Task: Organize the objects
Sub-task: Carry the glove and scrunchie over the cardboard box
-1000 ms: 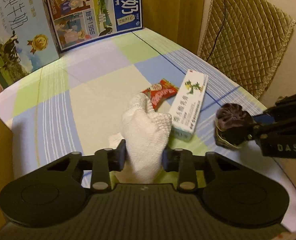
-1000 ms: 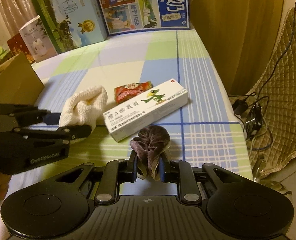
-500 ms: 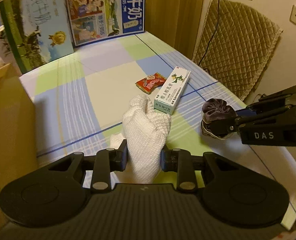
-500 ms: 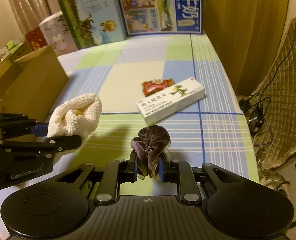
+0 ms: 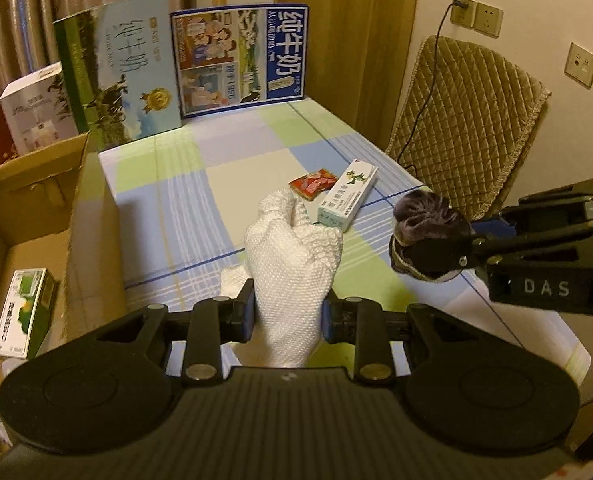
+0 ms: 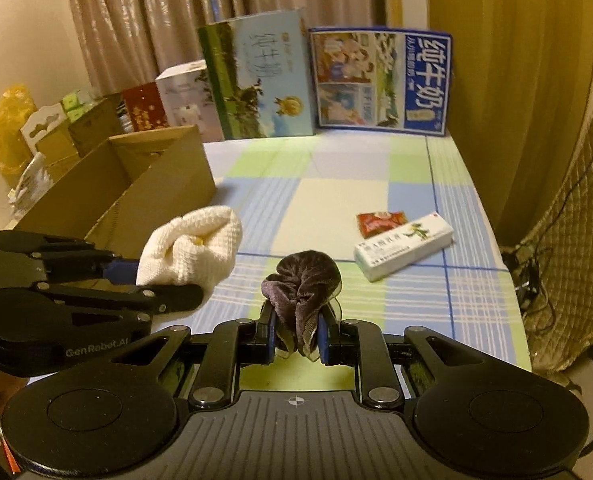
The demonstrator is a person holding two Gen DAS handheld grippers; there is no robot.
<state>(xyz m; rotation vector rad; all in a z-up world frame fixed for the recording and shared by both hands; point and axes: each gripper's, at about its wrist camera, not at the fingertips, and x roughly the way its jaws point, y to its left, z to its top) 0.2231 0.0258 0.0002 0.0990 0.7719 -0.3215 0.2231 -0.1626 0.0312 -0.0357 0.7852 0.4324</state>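
Observation:
My left gripper (image 5: 288,314) is shut on a white knitted cloth (image 5: 292,264), held above the checked tablecloth (image 5: 200,184); from the right wrist view the same cloth (image 6: 192,250) hangs left of centre in the left gripper (image 6: 168,280). My right gripper (image 6: 296,334) is shut on a dark purple velvet scrunchie (image 6: 302,288), which appears at the right of the left wrist view as the scrunchie (image 5: 428,226) in the right gripper (image 5: 436,256). A white-and-green tube box (image 6: 404,245) and a red snack packet (image 6: 380,222) lie on the cloth farther ahead.
An open cardboard box (image 6: 124,196) stands at the table's left; inside it lies a small green carton (image 5: 24,312). Large milk cartons (image 6: 380,82) and gift boxes line the back edge. A quilted chair (image 5: 468,120) with a cable stands right of the table.
Both grippers rose and drew back from the table with the cloth and the scrunchie still held. The cardboard box has come into view on the left.

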